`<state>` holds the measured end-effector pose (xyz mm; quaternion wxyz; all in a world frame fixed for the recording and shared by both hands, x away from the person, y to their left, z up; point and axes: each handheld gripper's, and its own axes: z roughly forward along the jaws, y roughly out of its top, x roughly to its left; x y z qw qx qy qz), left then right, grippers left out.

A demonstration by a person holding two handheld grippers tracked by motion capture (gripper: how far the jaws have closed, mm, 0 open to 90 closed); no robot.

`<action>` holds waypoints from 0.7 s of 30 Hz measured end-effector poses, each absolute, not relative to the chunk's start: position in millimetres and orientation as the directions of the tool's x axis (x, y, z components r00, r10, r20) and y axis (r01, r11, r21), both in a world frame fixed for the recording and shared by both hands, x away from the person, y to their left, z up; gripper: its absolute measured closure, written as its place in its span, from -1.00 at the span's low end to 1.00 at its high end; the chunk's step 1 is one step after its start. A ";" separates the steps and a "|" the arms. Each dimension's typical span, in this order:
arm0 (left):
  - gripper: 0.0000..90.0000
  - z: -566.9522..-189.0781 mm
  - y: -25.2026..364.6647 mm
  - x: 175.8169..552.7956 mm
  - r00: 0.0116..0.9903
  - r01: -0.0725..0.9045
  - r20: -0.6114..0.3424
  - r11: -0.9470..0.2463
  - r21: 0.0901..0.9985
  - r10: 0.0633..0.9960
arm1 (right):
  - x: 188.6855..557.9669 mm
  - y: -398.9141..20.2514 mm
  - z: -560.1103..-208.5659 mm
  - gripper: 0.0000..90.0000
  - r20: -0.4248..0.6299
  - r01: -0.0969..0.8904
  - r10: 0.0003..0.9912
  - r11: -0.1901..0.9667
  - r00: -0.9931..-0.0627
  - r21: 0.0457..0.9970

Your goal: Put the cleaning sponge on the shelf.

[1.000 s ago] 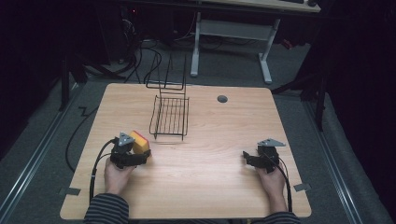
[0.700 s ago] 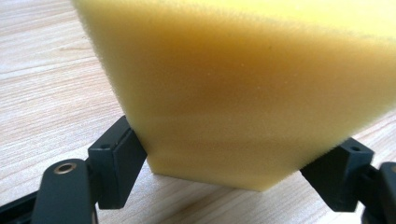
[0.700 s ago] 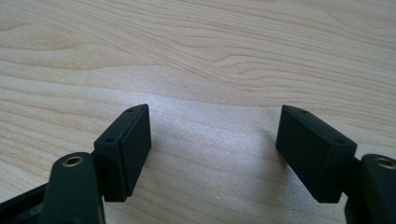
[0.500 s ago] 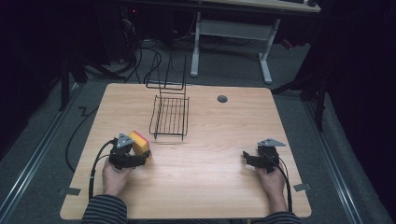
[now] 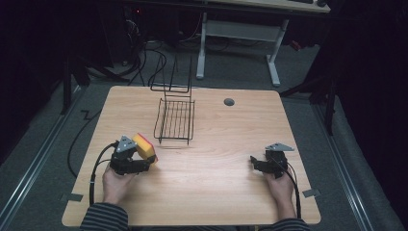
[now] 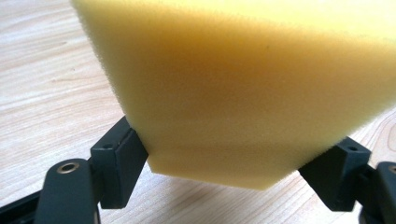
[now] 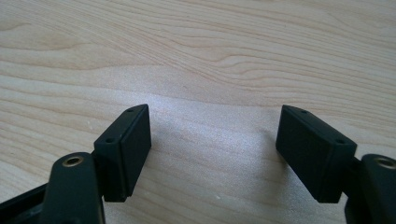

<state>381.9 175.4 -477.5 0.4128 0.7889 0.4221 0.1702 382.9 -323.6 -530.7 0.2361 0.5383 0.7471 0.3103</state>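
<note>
Sponge (image 5: 144,146), yellow with a red face, sits pinched in your left gripper (image 5: 142,162) over the table's (image 5: 211,192) near-left area; its long axis runs from near right to far left, and the red face is turned toward the wire rack (image 5: 175,120) just beyond it. In the left gripper view the jaws press both sides of the yellow foam (image 6: 252,93). Your right gripper (image 7: 212,154) rests near the right edge, jaws spread over bare wood.
</note>
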 end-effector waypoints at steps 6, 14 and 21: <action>-0.47 -465.2 172.5 380.5 0.608 0.506 -0.081 -0.308 0.806 0.790 | 382.8 -323.6 -530.7 -0.41 -0.019 0.658 0.951 0.228 -0.309 0.718; -0.47 -452.2 167.5 382.3 0.628 0.486 -0.078 -0.312 0.817 0.774 | 382.8 -323.6 -530.8 -0.41 -0.020 0.657 0.950 0.230 -0.310 0.718; -0.47 -442.5 165.0 386.7 0.642 0.469 -0.072 -0.317 0.824 0.763 | 382.7 -323.6 -530.8 -0.41 -0.020 0.657 0.950 0.230 -0.310 0.718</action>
